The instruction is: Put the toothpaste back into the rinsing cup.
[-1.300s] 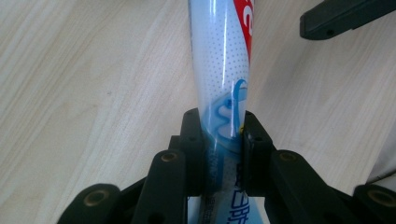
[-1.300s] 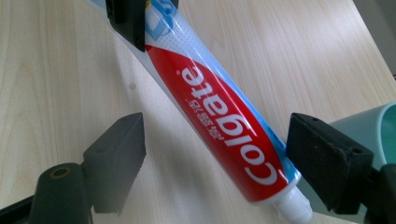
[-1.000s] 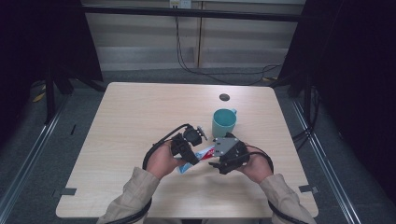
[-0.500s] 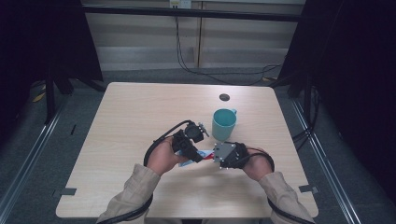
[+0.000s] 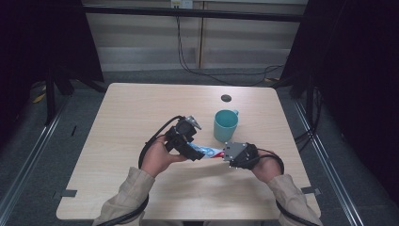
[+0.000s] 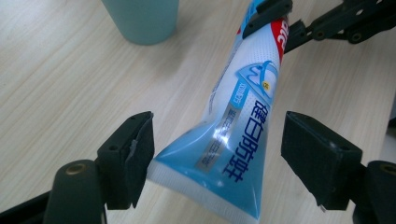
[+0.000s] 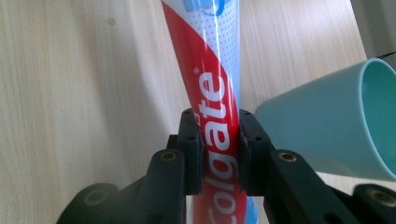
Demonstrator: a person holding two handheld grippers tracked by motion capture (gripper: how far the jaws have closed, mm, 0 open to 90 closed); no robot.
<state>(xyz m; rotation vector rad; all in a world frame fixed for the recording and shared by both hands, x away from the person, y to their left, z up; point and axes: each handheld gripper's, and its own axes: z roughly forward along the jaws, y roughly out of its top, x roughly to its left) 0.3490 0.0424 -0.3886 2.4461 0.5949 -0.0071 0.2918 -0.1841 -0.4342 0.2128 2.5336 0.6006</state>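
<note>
Handover at frame centre: right gripper [image 7: 219, 154] clamps the red end of the tube [image 5: 209, 152], its jaws just closed on it. Left gripper [image 6: 217, 161] has just been opening, pads clear of the crimped tail between them, likely releasing. Cup [image 5: 225, 125] just above, upright, apparently empty.

A lab recording bay: bare wooden table [image 5: 141, 113] ringed by black curtains [image 5: 42, 37], trailing cables [image 5: 188, 52]

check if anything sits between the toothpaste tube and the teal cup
Nothing visible does. The toothpaste tube is clamped at its red end by the right gripper, just in front of the teal cup, with bare table between them. The left gripper has just been opening around the crimped end.
</note>
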